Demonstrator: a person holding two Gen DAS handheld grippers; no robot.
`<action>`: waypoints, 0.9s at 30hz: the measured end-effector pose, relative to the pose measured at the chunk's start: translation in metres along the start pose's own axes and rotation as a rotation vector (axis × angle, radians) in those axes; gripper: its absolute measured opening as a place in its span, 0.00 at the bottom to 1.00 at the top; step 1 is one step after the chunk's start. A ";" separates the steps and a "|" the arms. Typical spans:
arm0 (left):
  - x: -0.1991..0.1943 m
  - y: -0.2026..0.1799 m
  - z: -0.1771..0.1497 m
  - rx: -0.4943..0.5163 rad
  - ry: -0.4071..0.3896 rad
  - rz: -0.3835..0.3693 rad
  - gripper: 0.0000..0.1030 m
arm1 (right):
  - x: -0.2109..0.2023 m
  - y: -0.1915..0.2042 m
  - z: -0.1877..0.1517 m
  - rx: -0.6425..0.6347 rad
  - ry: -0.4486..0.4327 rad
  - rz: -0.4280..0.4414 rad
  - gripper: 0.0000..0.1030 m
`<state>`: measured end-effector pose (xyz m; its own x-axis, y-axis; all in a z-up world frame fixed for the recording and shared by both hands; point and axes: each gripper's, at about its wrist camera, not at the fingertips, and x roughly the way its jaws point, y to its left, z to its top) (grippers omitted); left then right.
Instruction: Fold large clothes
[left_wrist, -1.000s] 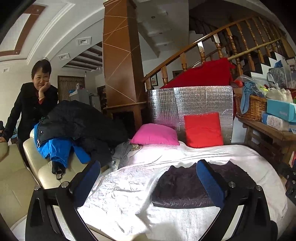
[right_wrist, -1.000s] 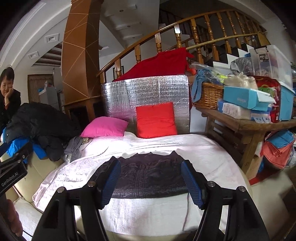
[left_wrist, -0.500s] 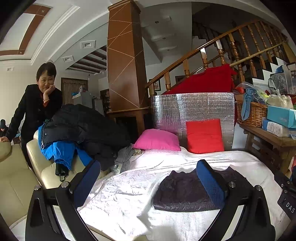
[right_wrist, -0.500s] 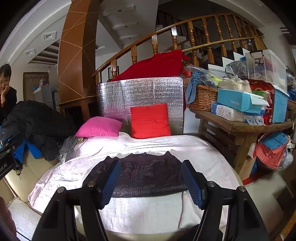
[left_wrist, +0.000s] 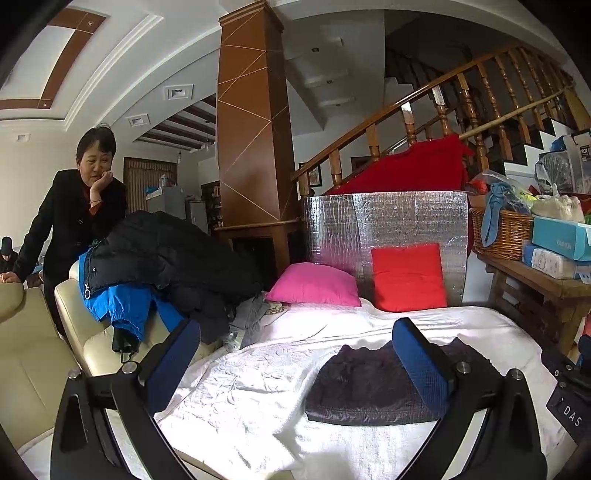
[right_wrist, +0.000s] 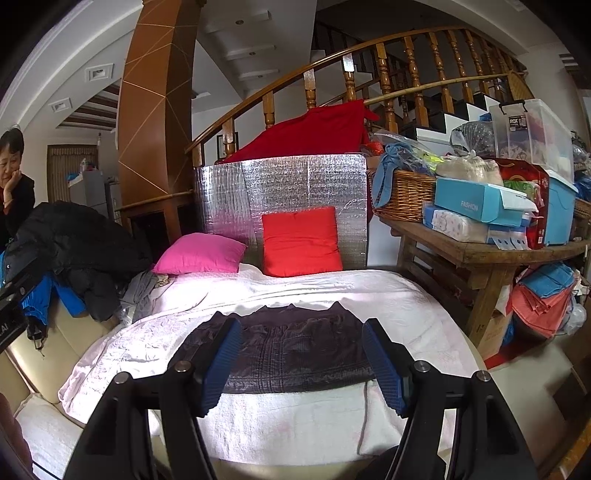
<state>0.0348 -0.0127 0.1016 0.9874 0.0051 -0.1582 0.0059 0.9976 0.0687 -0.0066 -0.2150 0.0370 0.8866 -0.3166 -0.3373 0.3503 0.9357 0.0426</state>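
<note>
A dark quilted garment (right_wrist: 295, 350) lies folded flat in a neat rectangle on the white bedspread (right_wrist: 332, 291). In the left wrist view the same garment (left_wrist: 362, 387) sits right of centre. My right gripper (right_wrist: 301, 360) hovers open above its near edge, nothing between the blue pads. My left gripper (left_wrist: 295, 354) is also open and empty, held left of the garment over the bedspread (left_wrist: 240, 387). A heap of black and blue jackets (left_wrist: 155, 258) rests on the cream armchair (left_wrist: 44, 354) at the left.
A pink cushion (left_wrist: 314, 284) and a red cushion (left_wrist: 406, 277) lean by a silver foil board (left_wrist: 384, 221). A cluttered wooden table (right_wrist: 480, 251) stands on the right. A person in black (left_wrist: 74, 214) leans behind the armchair. A staircase railing (right_wrist: 369, 66) rises behind.
The left wrist view has tipped down and shifted slightly, so the room sits lower in frame. The right gripper and the garment have stayed put. Both jaws keep the same width.
</note>
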 end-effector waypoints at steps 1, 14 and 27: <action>0.000 0.000 0.000 0.000 -0.001 0.000 1.00 | 0.000 0.000 0.000 -0.001 0.000 0.000 0.70; 0.001 -0.001 0.002 0.000 -0.003 0.002 1.00 | 0.003 0.003 0.003 -0.013 0.003 0.010 0.70; -0.002 0.001 0.003 0.000 -0.009 0.000 1.00 | 0.002 0.006 0.004 -0.004 0.002 0.000 0.70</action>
<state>0.0334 -0.0116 0.1048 0.9888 0.0046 -0.1490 0.0057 0.9976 0.0683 -0.0014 -0.2107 0.0398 0.8862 -0.3160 -0.3389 0.3488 0.9364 0.0390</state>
